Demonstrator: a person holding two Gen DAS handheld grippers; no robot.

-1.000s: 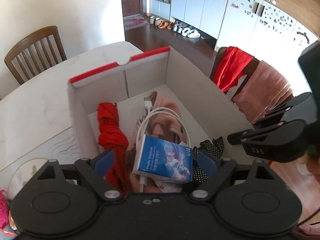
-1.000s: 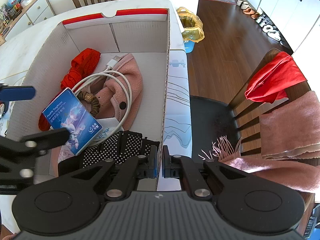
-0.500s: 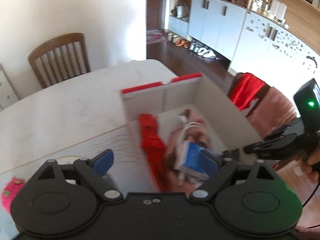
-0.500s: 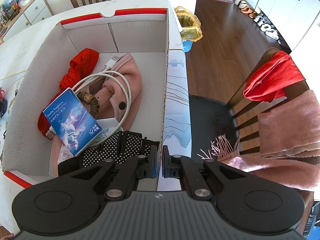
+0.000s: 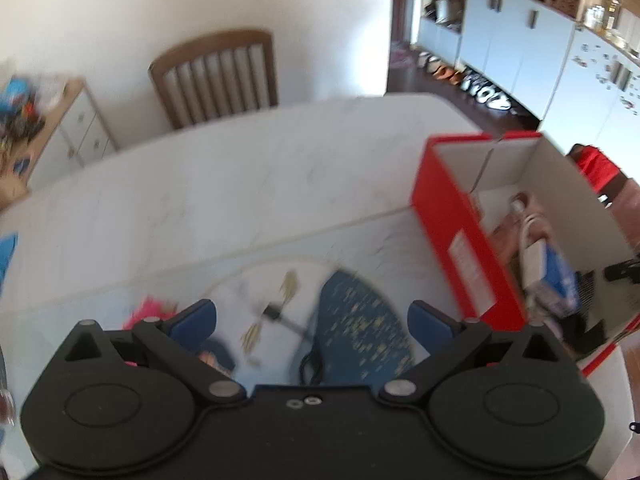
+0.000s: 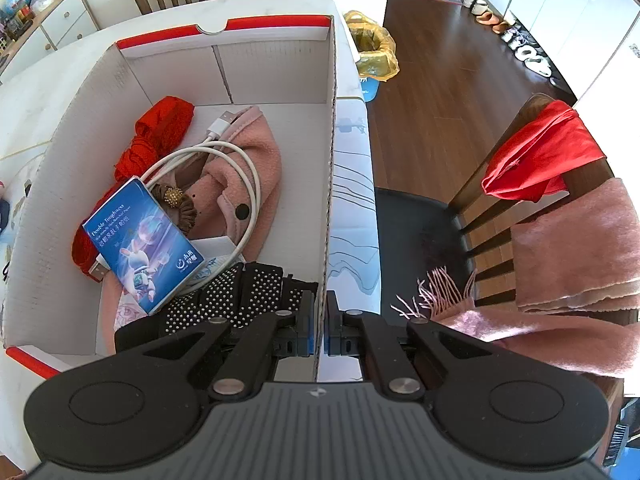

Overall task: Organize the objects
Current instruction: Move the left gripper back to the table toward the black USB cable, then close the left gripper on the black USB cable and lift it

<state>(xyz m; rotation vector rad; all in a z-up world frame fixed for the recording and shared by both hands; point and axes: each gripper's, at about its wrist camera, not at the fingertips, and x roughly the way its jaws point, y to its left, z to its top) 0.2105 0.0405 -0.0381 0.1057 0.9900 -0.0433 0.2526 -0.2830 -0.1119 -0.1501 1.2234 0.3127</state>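
Note:
A red-and-white cardboard box [image 6: 280, 72] stands on the white table [image 5: 240, 184]. It holds a blue tissue packet [image 6: 140, 240], a white cable [image 6: 240, 168], pink fleece [image 6: 264, 152], a red cloth [image 6: 160, 128] and a black dotted cloth [image 6: 240, 288]. My right gripper [image 6: 319, 322] is shut on the box's right wall. My left gripper [image 5: 310, 314] hangs over the table to the left of the box [image 5: 452, 220]; its jaws are opening and grip nothing. Below it lie a blue speckled item [image 5: 360, 320], a thin black cable [image 5: 312, 360] and a pink fuzzy thing [image 5: 148, 312]. This view is blurred.
A wooden chair [image 5: 216, 76] stands at the table's far side, with a low cabinet [image 5: 80, 120] to its left. Right of the box, another chair [image 6: 552, 184] carries red and pink cloths. A yellow-bagged bin [image 6: 372, 52] sits on the floor.
My left gripper has swung left, out from above the box to over the table, and opened wider. The blue packet stays in the box. My right gripper has kept still.

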